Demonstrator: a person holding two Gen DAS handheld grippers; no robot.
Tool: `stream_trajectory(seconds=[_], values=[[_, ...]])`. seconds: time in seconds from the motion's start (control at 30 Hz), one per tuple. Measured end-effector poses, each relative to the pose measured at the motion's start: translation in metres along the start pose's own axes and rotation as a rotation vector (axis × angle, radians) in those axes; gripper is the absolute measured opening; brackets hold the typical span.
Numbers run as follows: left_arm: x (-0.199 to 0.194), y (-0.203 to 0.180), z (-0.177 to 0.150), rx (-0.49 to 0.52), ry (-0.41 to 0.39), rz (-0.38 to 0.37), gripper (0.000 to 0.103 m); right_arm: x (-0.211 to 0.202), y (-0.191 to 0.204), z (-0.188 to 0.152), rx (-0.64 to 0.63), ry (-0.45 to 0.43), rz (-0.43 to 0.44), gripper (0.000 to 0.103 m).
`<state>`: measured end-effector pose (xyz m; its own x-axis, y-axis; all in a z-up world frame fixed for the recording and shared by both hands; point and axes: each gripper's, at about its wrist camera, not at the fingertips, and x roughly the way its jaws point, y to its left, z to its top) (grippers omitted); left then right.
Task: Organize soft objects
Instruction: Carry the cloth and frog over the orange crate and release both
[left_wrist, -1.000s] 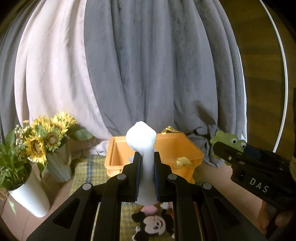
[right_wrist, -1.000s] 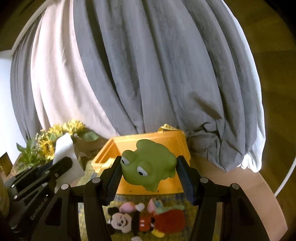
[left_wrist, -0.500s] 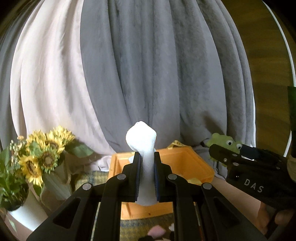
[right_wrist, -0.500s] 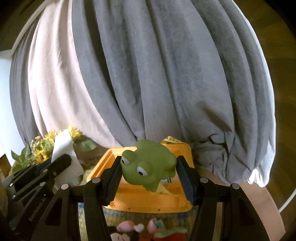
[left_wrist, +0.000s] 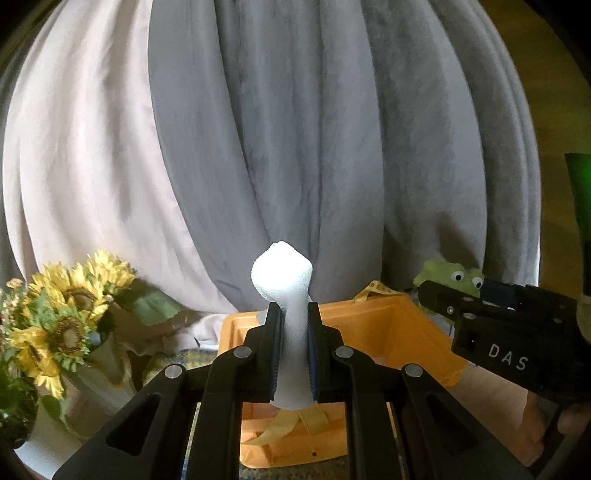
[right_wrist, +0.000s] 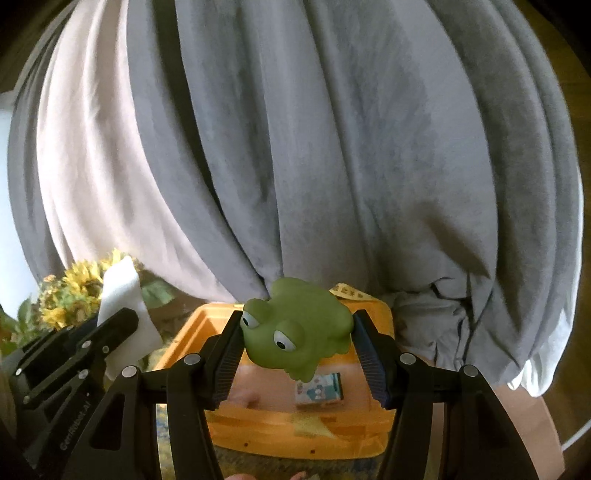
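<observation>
Orange bin holding a small picture card, left gripper clamped on upright white cloth roll, right gripper pinching green frog toy above the bin

Both grippers, left and right, are matte black (silver screws), with ribbed blue-black jaws.

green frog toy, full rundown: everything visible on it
The frog is a smooth, matte green toy that looks like soft rubber or vinyl, with bulging white eyes, black pupils and droopy green lids. It hangs in the air, pinched at its flanks by the right tool, head toward the camera and angled left, chin tipped down. Only the ridged pads touch it. An open orange bin sits below and behind it. From the left wrist, just its head peeks over the tool.
</observation>
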<state>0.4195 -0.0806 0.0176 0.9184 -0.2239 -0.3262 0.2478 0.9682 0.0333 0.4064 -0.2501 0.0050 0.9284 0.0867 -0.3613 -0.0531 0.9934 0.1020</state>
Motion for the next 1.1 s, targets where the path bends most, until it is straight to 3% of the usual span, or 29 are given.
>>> stream_trajectory(seconds=[0.33,0.6,0.7,0.77,0.8,0.87,1.03,1.1], values=[[0.07,0.009,-0.016,0.004,0.163,-0.017,0.014,0.068,-0.007,-0.002,0.009,0.132,-0.01,0.059],[0.098,0.012,-0.03,0.002,0.253,-0.061,0.017,0.108,-0.009,-0.011,0.005,0.248,-0.012,0.059],[0.106,0.012,-0.033,0.011,0.275,-0.061,0.027,0.122,-0.013,-0.016,0.031,0.291,0.003,0.059],[0.107,0.011,-0.035,0.012,0.28,-0.062,0.04,0.127,-0.016,-0.019,0.047,0.31,-0.002,0.062],[0.107,0.01,-0.035,0.014,0.279,-0.061,0.045,0.127,-0.017,-0.02,0.051,0.313,0.004,0.065],[0.106,0.01,-0.035,0.014,0.273,-0.052,0.065,0.124,-0.017,-0.019,0.048,0.3,-0.008,0.081],[0.097,0.011,-0.032,0.015,0.257,-0.017,0.084,0.111,-0.016,-0.013,0.041,0.253,-0.053,0.081],[0.089,0.01,-0.03,0.018,0.243,-0.005,0.086,0.1,-0.015,-0.009,0.037,0.229,-0.073,0.083]])
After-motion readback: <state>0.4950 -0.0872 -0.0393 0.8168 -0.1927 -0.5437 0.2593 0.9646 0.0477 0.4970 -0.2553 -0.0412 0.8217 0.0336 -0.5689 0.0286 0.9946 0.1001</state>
